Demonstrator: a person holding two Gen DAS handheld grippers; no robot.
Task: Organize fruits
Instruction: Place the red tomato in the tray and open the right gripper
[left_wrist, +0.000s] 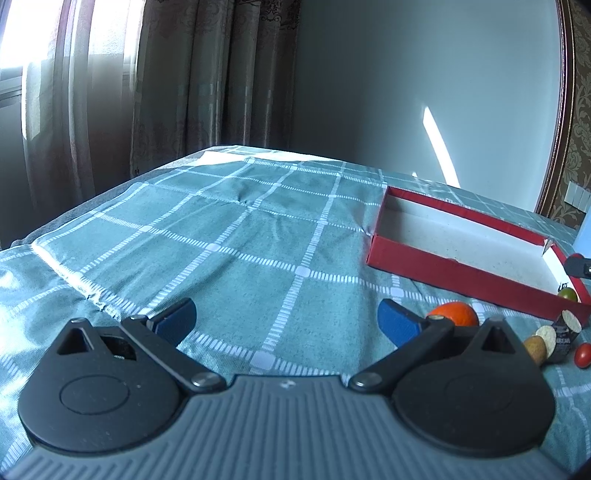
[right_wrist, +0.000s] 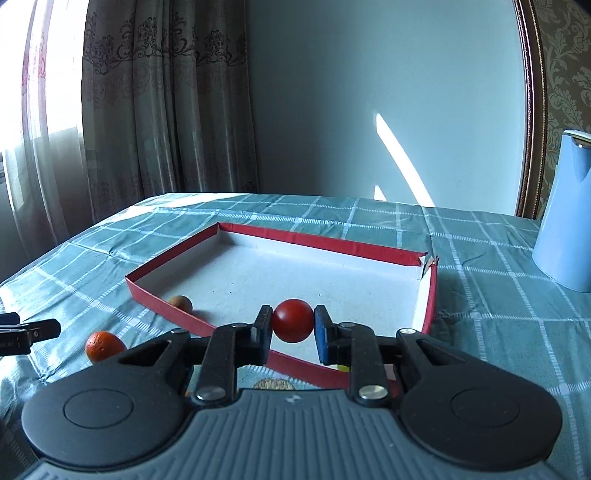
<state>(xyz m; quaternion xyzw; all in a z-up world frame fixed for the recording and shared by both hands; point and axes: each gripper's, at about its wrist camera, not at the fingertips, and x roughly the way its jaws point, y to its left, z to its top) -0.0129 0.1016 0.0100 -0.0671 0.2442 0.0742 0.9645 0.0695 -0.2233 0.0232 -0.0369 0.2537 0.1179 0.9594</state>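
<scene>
In the right wrist view my right gripper (right_wrist: 293, 322) is shut on a small round red tomato (right_wrist: 293, 319), held above the near edge of the red box (right_wrist: 325, 240) with a white floor. A small brownish fruit (right_wrist: 181, 303) lies inside the box by its left wall. An orange (right_wrist: 104, 345) sits on the cloth outside the box. My left gripper (left_wrist: 288, 319) hovers open over the checked cloth with nothing between its blue pads. To its right lie the orange (left_wrist: 452, 314), the red box (left_wrist: 461, 271), a greenish fruit (left_wrist: 567, 293) inside it, and a cherry tomato (left_wrist: 584, 355).
A brown potato-like piece (left_wrist: 535, 349), a round cracker-like disc (left_wrist: 547, 335) and a dark packet (left_wrist: 565, 332) lie near the box's corner. A pale blue jug (right_wrist: 565, 221) stands at the right. Curtains and a wall sit behind the table with its teal checked cloth (left_wrist: 240, 229).
</scene>
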